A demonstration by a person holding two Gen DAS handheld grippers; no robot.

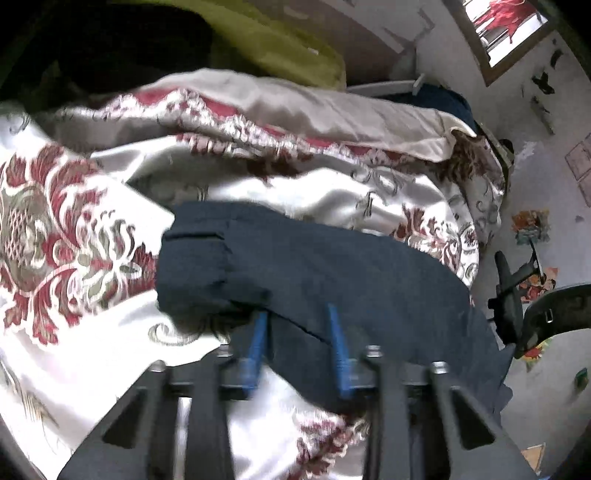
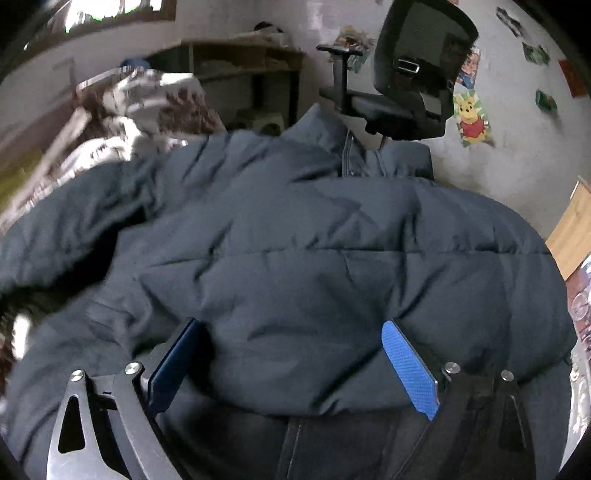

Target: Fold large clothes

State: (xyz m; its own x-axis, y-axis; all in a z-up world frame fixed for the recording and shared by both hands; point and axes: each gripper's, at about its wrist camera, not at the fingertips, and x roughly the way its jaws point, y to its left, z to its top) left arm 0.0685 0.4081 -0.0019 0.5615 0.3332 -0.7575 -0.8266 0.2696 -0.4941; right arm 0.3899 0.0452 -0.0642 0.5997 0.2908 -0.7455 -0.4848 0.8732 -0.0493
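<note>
Closest to the right wrist camera, the right gripper (image 2: 291,325) has its two blue-padded fingers (image 2: 410,369) spread wide, with a thick bulge of the dark navy puffer jacket (image 2: 295,229) swelling up between them; the pads sit against the padding on either side but do not pinch it flat, so the tongs stand apart. The jacket fills nearly all of that view, its quilted seams running across and its collar and zipper lying at the far end. Beyond the collar stands a black office chair (image 2: 417,74), and behind that a pale wall carries cartoon stickers (image 2: 472,118). To the left a wooden shelf unit (image 2: 243,77) rises past a heap of patterned bedding. In the left wrist view, the left gripper (image 1: 297,314) also has its blue fingers (image 1: 338,350) parted, their tips touching the near edge of a jacket sleeve (image 1: 295,258), whose cuffed end points left; whether any fabric is caught between them cannot be told through the blur. The sleeve lies on a white bedspread with red floral patterns (image 1: 74,236), bunched into folds farther back. Behind the folds sits a yellow-green cushion (image 1: 280,40), and a framed picture (image 1: 506,26) hangs on the wall at the upper right.
</note>
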